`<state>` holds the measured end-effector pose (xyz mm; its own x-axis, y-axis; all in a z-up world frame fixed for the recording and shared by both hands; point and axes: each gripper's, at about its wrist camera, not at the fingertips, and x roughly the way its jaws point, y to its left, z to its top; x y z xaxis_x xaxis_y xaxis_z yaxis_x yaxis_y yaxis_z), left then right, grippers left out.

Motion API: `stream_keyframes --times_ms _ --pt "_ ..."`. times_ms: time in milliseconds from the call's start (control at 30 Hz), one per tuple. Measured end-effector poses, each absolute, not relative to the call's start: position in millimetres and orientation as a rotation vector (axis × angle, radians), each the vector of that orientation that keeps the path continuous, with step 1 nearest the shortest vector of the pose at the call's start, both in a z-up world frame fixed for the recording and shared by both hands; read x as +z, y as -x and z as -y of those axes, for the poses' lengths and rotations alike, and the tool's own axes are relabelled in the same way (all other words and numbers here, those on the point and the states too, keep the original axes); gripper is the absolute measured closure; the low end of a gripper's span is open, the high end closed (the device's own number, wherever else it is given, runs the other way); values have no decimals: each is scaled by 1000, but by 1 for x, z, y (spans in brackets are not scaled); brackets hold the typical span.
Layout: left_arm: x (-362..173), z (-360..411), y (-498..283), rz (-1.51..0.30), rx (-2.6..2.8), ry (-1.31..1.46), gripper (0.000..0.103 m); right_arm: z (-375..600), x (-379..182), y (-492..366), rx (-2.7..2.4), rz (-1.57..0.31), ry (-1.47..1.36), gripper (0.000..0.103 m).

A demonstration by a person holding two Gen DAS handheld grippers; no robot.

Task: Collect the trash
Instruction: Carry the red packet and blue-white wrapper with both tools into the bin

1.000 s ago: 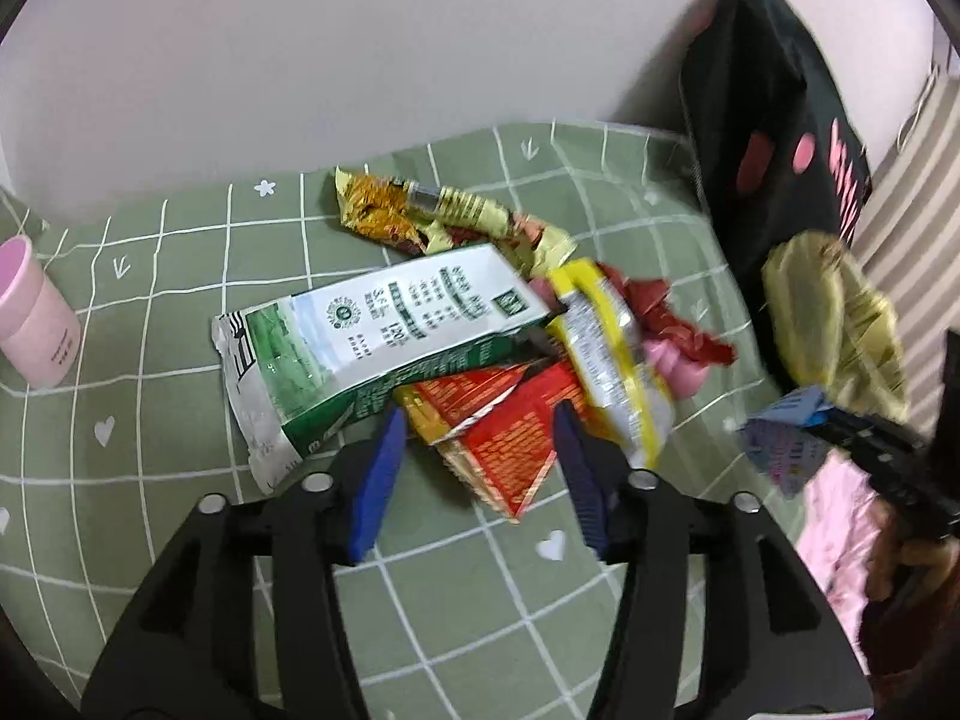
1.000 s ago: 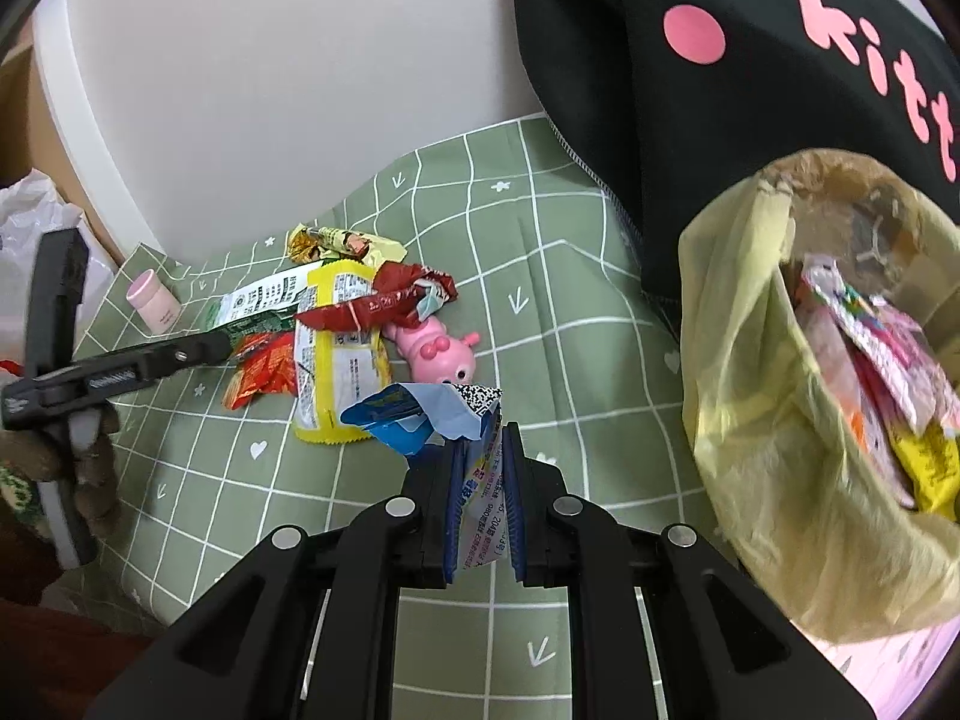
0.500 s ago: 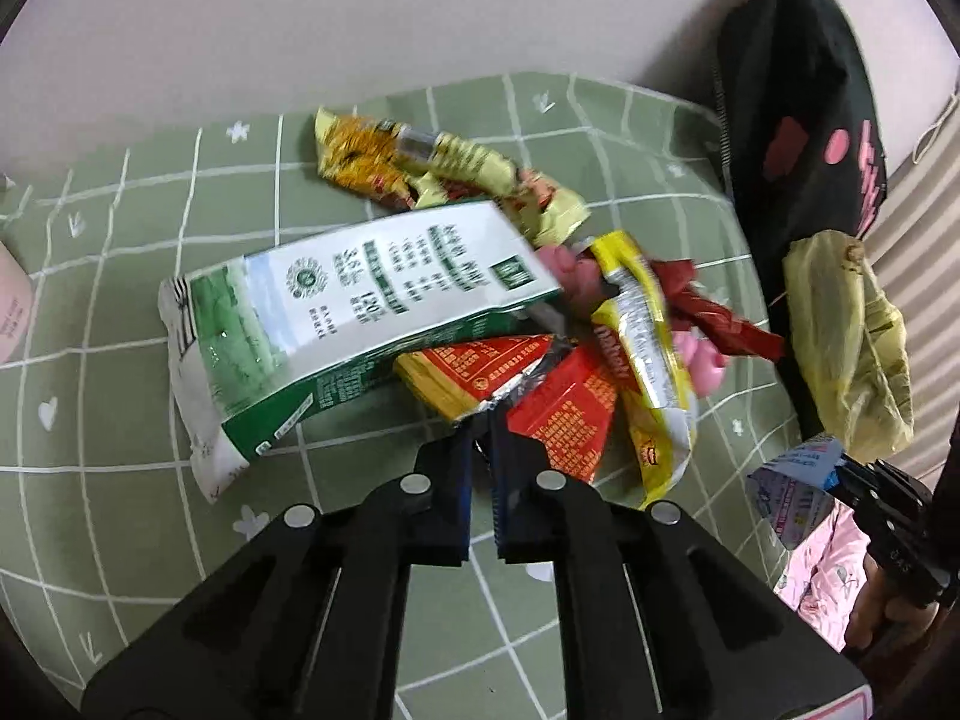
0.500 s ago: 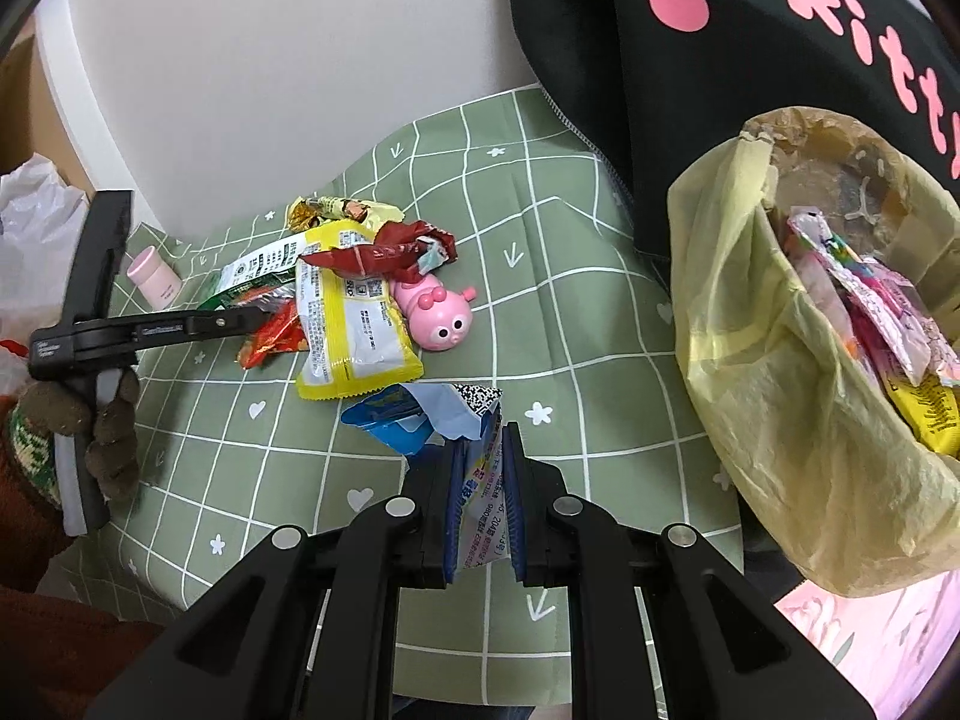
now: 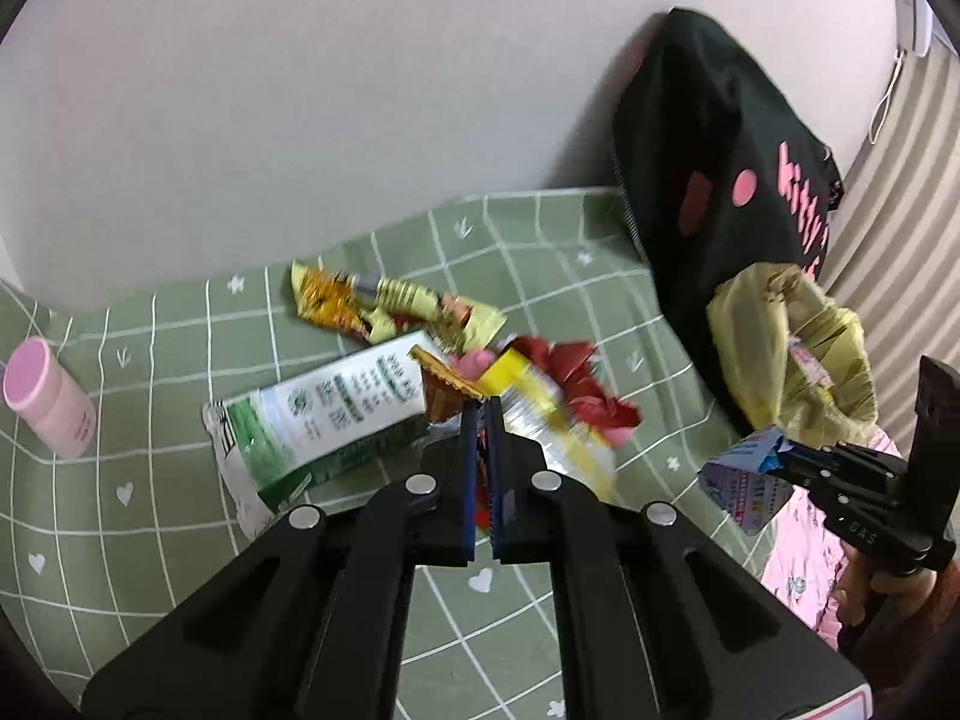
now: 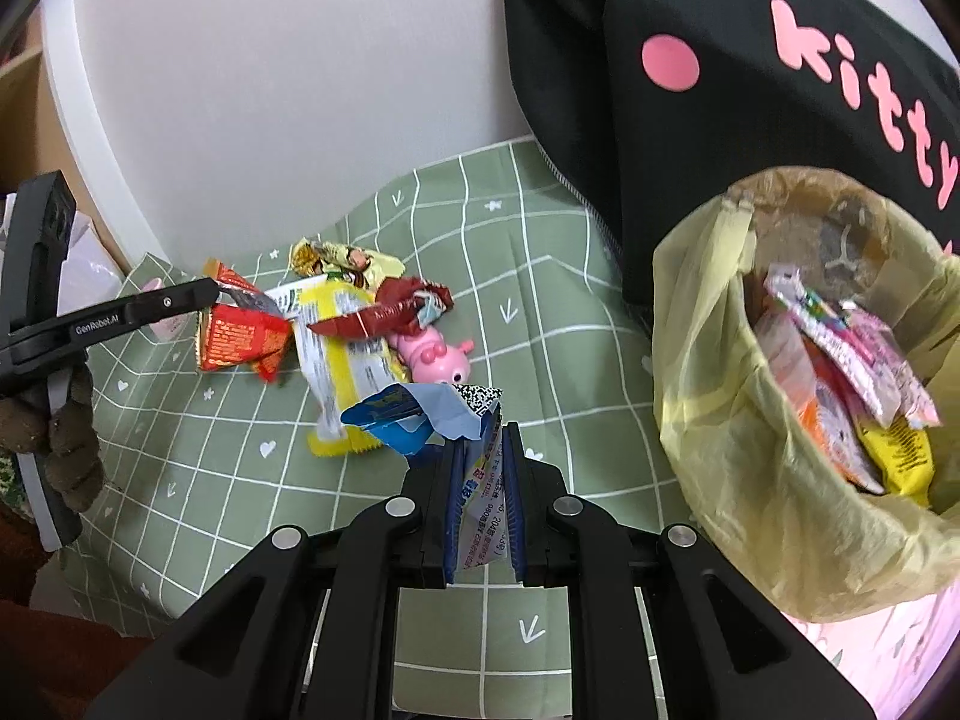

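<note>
A pile of snack wrappers lies on the green checked cloth (image 5: 180, 516): a white-green packet (image 5: 324, 414), a yellow packet (image 6: 342, 354), a dark red wrapper (image 6: 384, 312). My left gripper (image 5: 480, 414) is shut on a red-orange wrapper (image 6: 240, 336) and holds it lifted above the cloth; it also shows in the right wrist view (image 6: 207, 294). My right gripper (image 6: 483, 438) is shut on a blue-white wrapper (image 6: 420, 414), left of the yellow trash bag (image 6: 780, 480), which holds several wrappers. The bag also shows in the left wrist view (image 5: 786, 342).
A pink toy pig (image 6: 435, 354) lies among the wrappers. A pink bottle (image 5: 48, 399) stands at the far left. A black bag with pink lettering (image 6: 750, 72) leans on the wall behind the trash bag. A white wall borders the back.
My left gripper closed on the red-orange wrapper and lifted it off the cloth. My right gripper carried the blue-white wrapper closer to the trash bag.
</note>
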<state>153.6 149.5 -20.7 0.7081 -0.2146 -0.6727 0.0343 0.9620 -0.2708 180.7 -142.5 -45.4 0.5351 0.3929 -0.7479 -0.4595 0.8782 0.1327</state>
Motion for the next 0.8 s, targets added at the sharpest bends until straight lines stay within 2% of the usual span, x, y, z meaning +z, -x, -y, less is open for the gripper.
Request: stream_keyframes --times_ms 500,800 --pt "22 -117 -161 -684 -239 193 101 157 -21 -179 461 -810 73 90" --pt "100 -40 -194 -546 -491 157 101 207 57 -178 355 -624 68 90"
